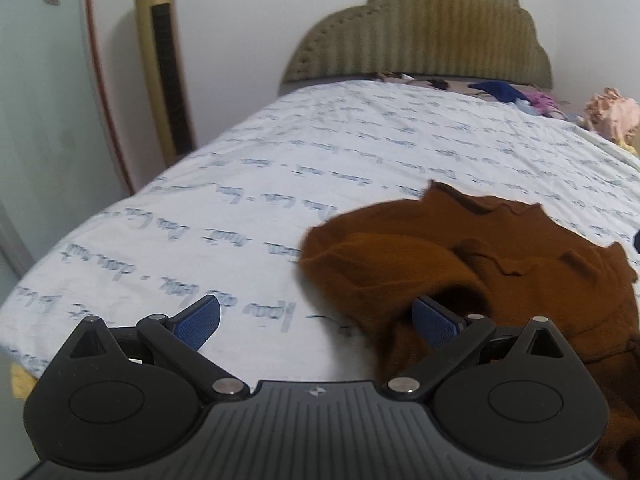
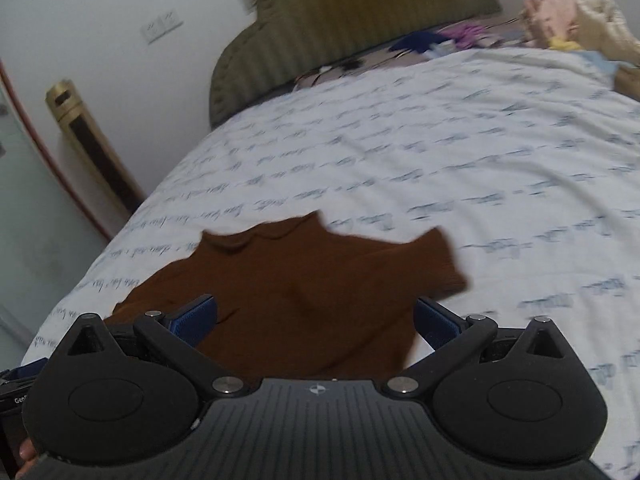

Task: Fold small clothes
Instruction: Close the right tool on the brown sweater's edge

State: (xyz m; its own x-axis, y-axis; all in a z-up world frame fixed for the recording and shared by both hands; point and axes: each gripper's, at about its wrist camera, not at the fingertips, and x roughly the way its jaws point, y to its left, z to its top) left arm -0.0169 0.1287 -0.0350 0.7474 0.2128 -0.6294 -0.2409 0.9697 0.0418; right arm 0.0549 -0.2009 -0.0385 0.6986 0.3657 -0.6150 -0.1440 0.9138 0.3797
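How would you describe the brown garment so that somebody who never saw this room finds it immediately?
Start from the bed with the white sheet printed with lines of script. The brown garment lies crumpled on its near end, far from the olive headboard. It is the only rust-brown knit there; the other clothes, blue, purple and pink, are piled by the headboard.

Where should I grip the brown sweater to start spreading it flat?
Likely the brown sweater is best pinched at its free sleeve cuff, coming in low from the near right. That sleeve sticks out flat on the bed sheet, clear of the bunched body. The right gripper, open, already sits closest; the left gripper could pin the crumpled side.
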